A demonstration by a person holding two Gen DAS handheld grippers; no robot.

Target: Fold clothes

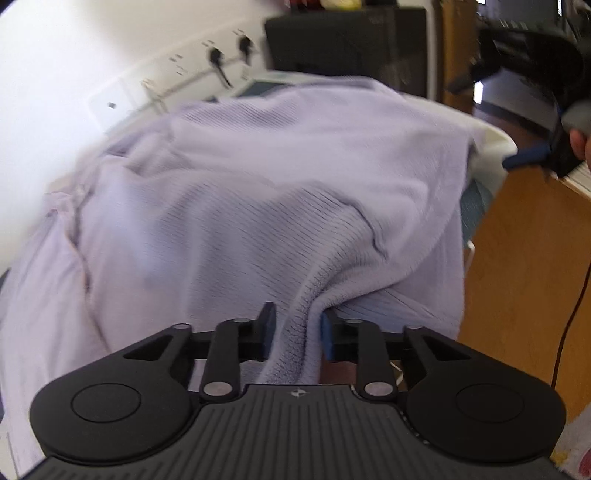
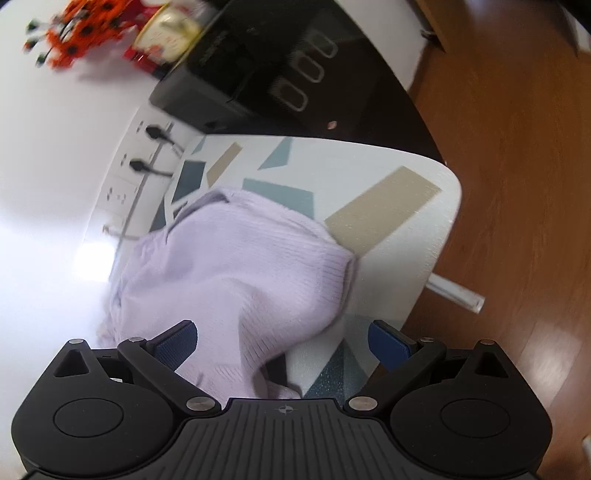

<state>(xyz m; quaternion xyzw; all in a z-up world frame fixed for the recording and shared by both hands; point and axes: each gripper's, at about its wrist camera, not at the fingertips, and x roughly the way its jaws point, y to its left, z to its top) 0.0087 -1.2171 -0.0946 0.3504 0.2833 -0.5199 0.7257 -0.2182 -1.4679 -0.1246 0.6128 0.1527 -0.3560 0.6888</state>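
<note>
A lilac knitted garment [image 1: 258,177] lies spread and rumpled over a small table. In the left wrist view my left gripper [image 1: 297,314] is shut on a raised fold of the garment's near edge, and the cloth bunches between its pads. In the right wrist view the same garment [image 2: 236,258] lies in a heap on the patterned table [image 2: 406,221]. My right gripper [image 2: 282,328] stands open over the garment's near corner; cloth lies between its wide-spread fingers and the pads do not press on it. At the right edge of the left wrist view, one of the right gripper's blue fingers [image 1: 528,159] shows beside the table.
A black cabinet [image 2: 277,66] stands behind the table against a white wall with plugged sockets [image 2: 147,147]. Orange and red toys [image 2: 85,33] sit on top of it. Wooden furniture [image 1: 524,277] stands right of the table, and wood floor [image 2: 517,184] lies beyond the table edge.
</note>
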